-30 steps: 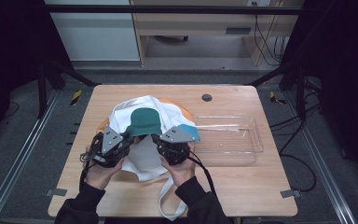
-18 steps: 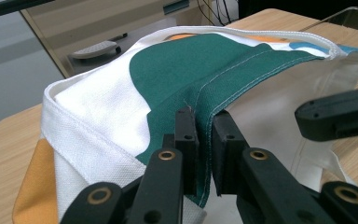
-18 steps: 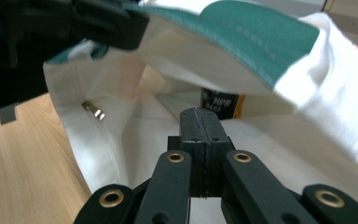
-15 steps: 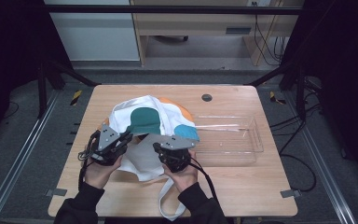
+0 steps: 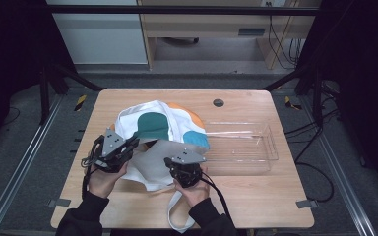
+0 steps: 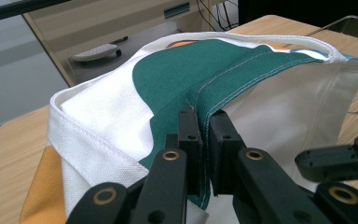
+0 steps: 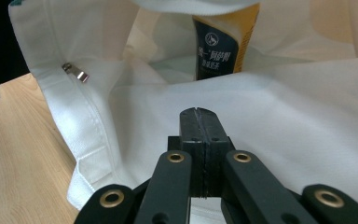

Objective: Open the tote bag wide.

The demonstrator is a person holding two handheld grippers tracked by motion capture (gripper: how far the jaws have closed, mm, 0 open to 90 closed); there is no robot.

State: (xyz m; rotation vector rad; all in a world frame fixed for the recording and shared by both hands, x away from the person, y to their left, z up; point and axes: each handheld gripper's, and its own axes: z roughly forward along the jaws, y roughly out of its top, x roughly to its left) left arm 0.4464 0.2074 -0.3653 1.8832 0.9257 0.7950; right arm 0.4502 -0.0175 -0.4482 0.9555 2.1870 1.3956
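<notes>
A white tote bag (image 5: 172,118) with green, orange and teal patches lies mid-table, its mouth facing me. My left gripper (image 5: 128,145) is at its left rim. In the left gripper view its jaws (image 6: 204,135) have just been closing and are shut on the bag's green seamed edge (image 6: 223,88), which runs between the pads. My right gripper (image 5: 184,164) rests on the bag's lower white layer (image 7: 284,102). Its jaws (image 7: 199,122) have just closed and meet tip to tip; I see no cloth between them. A dark blue and yellow package (image 7: 219,46) stands inside the bag.
A clear plastic tray (image 5: 268,147) lies right of the bag, touching it. The bag's white strap (image 5: 174,216) trails off the table's near edge (image 5: 256,196). A zip pull (image 7: 77,72) hangs on the bag's inner wall. A round grommet (image 5: 218,103) sits at the back.
My right gripper has come down and toward the near edge onto the bag's lower layer. The left gripper has kept its place at the rim.
</notes>
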